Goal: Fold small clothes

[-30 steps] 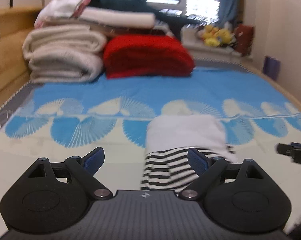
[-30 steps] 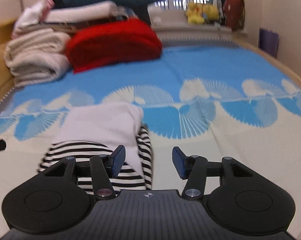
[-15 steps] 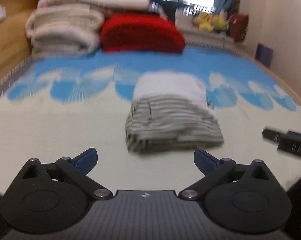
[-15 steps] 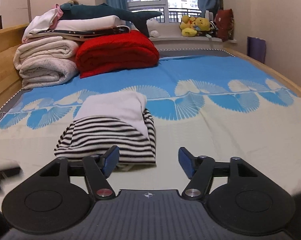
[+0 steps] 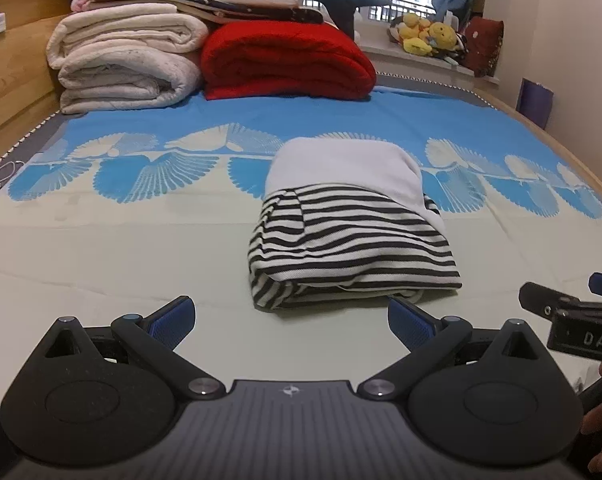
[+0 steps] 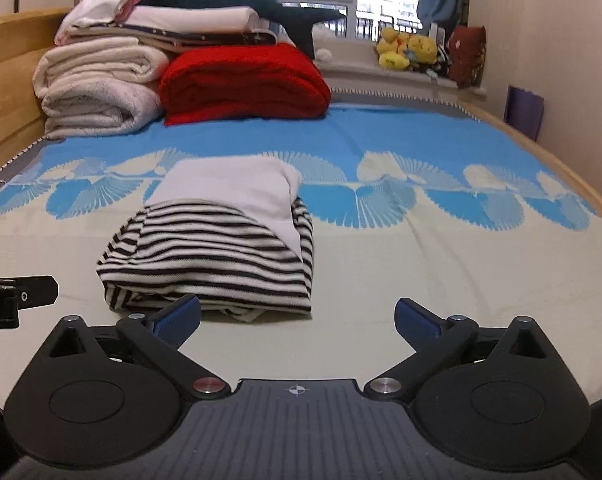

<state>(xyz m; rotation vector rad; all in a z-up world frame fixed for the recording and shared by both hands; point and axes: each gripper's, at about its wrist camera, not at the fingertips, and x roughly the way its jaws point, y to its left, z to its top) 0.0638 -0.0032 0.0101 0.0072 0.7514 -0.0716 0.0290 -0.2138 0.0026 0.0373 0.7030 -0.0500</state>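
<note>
A black-and-white striped garment (image 5: pixel 349 252) (image 6: pixel 209 260) lies folded into a small bundle on the bed. Over its far half lies a folded white garment (image 5: pixel 341 168) (image 6: pixel 229 188). My left gripper (image 5: pixel 291 322) is open, just short of the bundle's near edge, with nothing between its fingers. My right gripper (image 6: pixel 297 320) has its jaws opening wide, nothing between them; its left fingertip (image 6: pixel 179 316) sits in front of the bundle's near edge, apart from it. Each gripper shows at the side edge of the other's view.
The bed (image 5: pixel 101 248) has a cream and blue fan-pattern cover. At its head are folded beige blankets (image 5: pixel 125 64), a red blanket (image 5: pixel 285 64) and more bedding on top. Plush toys (image 5: pixel 429 36) line the windowsill. A wooden rail (image 6: pixel 561 168) borders the right side.
Both grippers have pulled back toward me off the striped bundle, which now lies free ahead of them. The right jaws have spread much wider, the left slightly.
</note>
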